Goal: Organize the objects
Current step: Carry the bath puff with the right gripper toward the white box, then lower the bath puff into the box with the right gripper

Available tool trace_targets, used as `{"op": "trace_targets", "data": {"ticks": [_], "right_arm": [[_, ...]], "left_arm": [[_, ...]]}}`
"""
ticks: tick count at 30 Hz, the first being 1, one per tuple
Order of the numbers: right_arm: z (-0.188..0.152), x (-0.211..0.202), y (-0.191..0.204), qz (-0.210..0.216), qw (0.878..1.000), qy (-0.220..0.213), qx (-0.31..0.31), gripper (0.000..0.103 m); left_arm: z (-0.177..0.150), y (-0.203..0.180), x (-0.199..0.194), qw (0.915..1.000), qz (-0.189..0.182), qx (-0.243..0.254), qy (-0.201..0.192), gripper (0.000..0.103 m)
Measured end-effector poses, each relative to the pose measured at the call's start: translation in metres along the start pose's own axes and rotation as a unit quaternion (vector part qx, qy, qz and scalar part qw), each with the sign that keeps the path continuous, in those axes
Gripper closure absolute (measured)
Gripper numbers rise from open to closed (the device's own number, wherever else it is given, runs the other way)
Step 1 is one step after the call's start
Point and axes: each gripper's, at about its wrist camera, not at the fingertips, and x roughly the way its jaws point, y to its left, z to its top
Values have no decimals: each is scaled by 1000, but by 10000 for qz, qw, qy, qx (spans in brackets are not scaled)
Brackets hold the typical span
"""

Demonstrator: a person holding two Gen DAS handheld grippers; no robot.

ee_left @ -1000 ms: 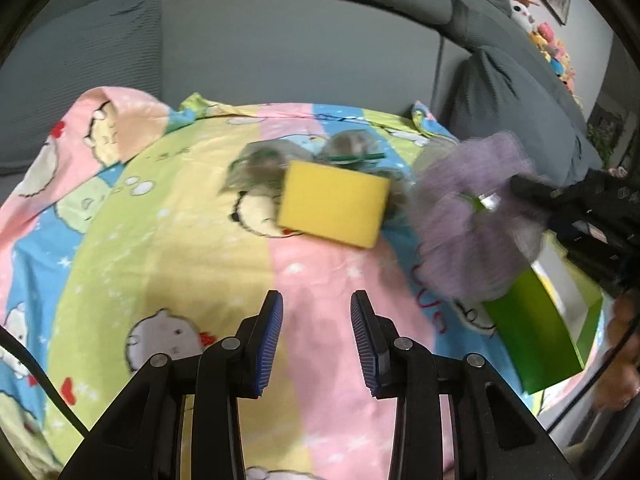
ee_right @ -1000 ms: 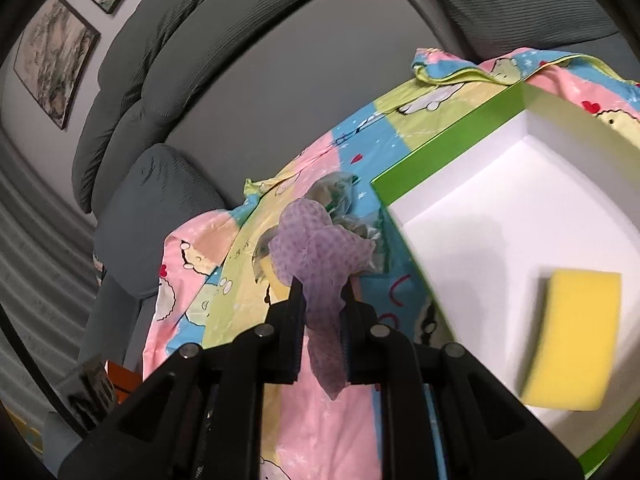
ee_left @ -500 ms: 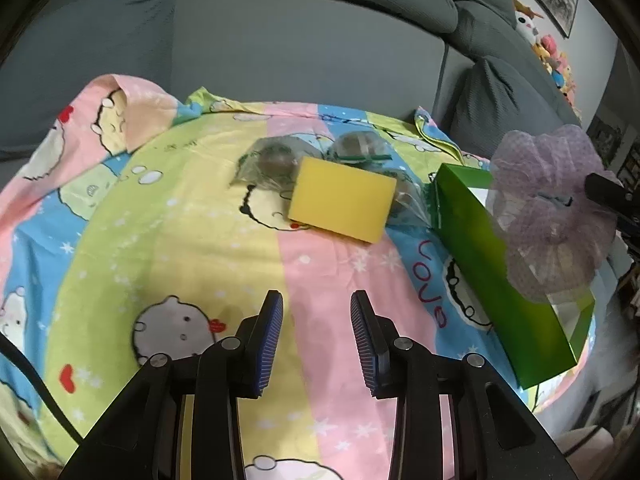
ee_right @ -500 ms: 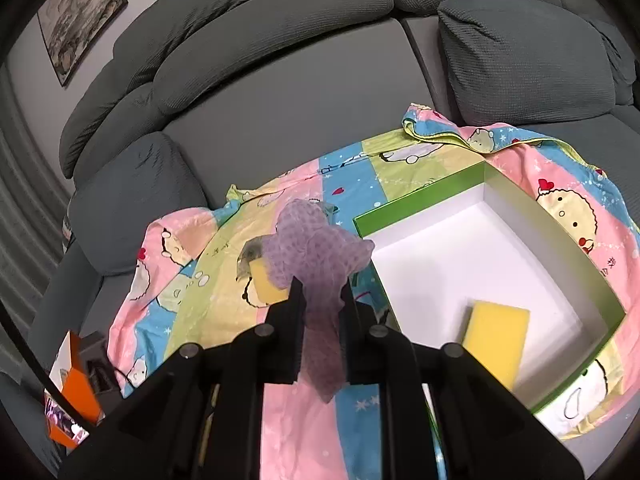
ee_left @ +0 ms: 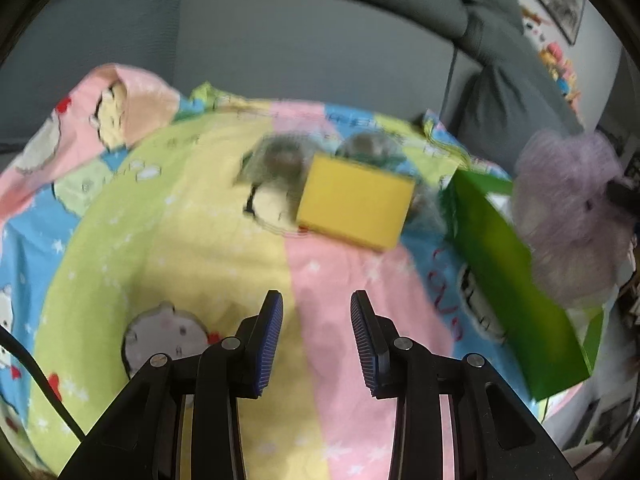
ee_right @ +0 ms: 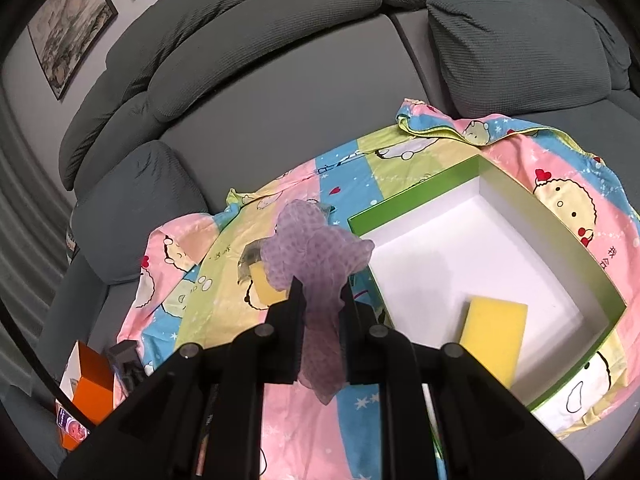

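My right gripper (ee_right: 322, 292) is shut on a purple mesh cloth (ee_right: 316, 244), which bunches above the fingertips and hangs down between the fingers. In the left wrist view the same cloth (ee_left: 568, 220) hovers at the right, over the green box (ee_left: 516, 280). The box (ee_right: 412, 196) has a white inside with one yellow sponge (ee_right: 494, 336) lying in it. A second yellow sponge (ee_left: 354, 208) lies on the cartoon blanket, partly hidden behind the cloth in the right wrist view. My left gripper (ee_left: 316, 320) hangs open over the blanket, nothing between its blue pads.
Two greyish clear-wrapped packets (ee_left: 280, 160) (ee_left: 368, 146) lie just behind the loose sponge. The blanket (ee_left: 160, 240) covers a grey sofa seat (ee_right: 280, 92) with cushions behind and at both sides. An orange box (ee_right: 90, 384) sits at the lower left, off the blanket.
The right gripper has risen with the purple cloth and drawn back, so more of the green box shows. In the left view the cloth shifted right over the box. The left gripper barely moved.
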Motion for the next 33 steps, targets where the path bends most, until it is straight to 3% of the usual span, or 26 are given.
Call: {"op": "trace_targets", "data": {"ticks": [5, 9, 15, 18, 23, 27, 33], "right_arm": [[-4, 6, 2, -19, 10000, 24, -85, 88], [-1, 11, -3, 69, 9999, 84, 58, 88], [5, 4, -6, -21, 9999, -17, 139, 88], [9, -8, -11, -42, 9997, -154, 204, 88], [17, -42, -25, -310, 9984, -404, 261, 88], [18, -68, -38, -435, 9972, -561, 254, 88], [15, -98, -60, -258, 9962, -740, 391, 88]], "left_arm": [[6, -15, -14, 9991, -409, -59, -42, 67], [11, -40, -34, 9980, -535, 260, -200, 67], [28, -69, -56, 9923, -1218, 201, -89, 67], [41, -87, -65, 9915, -1275, 251, -101, 67], [50, -115, -75, 9790, -2035, 96, 113, 67], [48, -141, -75, 9810, -1907, 245, 244, 67], [42, -175, -91, 9834, -1715, 456, 373, 67]]}}
